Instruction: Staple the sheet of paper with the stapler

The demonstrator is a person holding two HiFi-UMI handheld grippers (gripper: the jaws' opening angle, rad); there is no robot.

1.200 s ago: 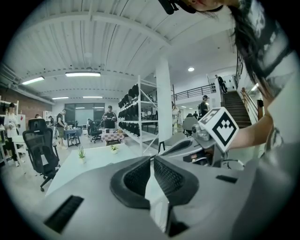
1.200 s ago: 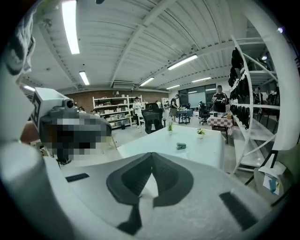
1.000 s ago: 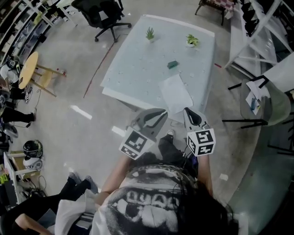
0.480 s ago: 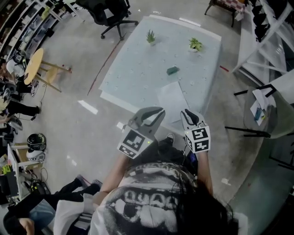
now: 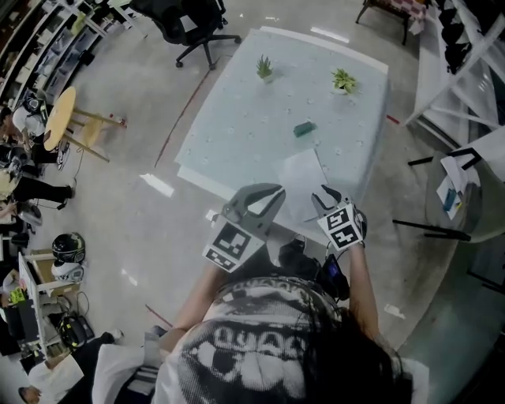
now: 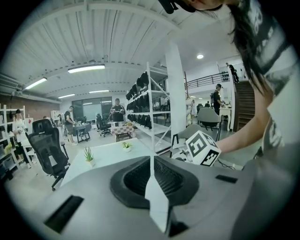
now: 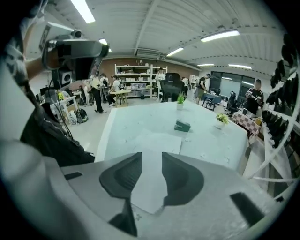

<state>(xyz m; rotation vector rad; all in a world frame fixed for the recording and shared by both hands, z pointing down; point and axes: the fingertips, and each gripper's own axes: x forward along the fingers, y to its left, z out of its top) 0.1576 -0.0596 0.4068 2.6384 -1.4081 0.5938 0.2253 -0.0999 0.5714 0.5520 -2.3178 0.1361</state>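
A white sheet of paper (image 5: 303,175) lies near the front edge of the pale table (image 5: 237,118). A small green stapler (image 5: 304,129) sits just beyond it. In the right gripper view the paper (image 7: 157,140) shows past the jaws, with the stapler (image 7: 182,125) behind it. My right gripper (image 5: 323,194) hovers over the paper's near edge. Its jaws (image 7: 152,157) are opening, with nothing between them. Left of the paper, my left gripper (image 5: 267,193) is held off the table's front edge. Its tips meet, so it is shut (image 6: 151,159) and empty.
Two small potted plants (image 5: 264,66) (image 5: 343,79) stand at the table's far side. A black office chair (image 5: 197,24) stands beyond the table, a round wooden side table (image 5: 59,114) far left, and metal shelving (image 5: 465,55) at the right. People stand in the background.
My right gripper has sunk toward the table, rolled, and its jaws have opened. Both grippers have moved closer to the table's front edge.
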